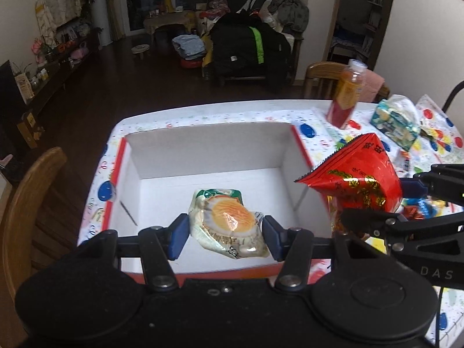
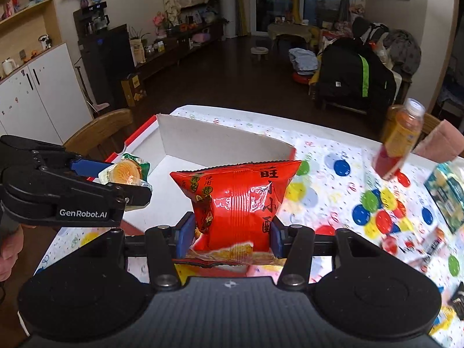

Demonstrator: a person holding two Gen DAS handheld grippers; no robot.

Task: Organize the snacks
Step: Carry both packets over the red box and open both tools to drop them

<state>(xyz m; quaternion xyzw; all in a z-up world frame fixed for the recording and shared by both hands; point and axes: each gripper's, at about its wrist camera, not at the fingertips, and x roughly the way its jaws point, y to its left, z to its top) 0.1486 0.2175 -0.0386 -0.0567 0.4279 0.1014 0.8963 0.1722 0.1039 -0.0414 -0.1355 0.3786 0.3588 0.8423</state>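
In the left wrist view, the white box (image 1: 203,150) fills the centre of the frame, its floor bare and its four walls standing clear. The left gripper (image 1: 221,237) clamps one clear snack packet (image 1: 229,223) with an orange print, held above the box's near edge. At centre right, the right gripper (image 2: 232,232) pinches one red snack bag (image 2: 240,200) just beside the box's right wall, over the dotted tablecloth (image 2: 333,179). One orange bottle (image 2: 400,139) stands upper right. Blurred small wrappers at the right edge cannot be counted.
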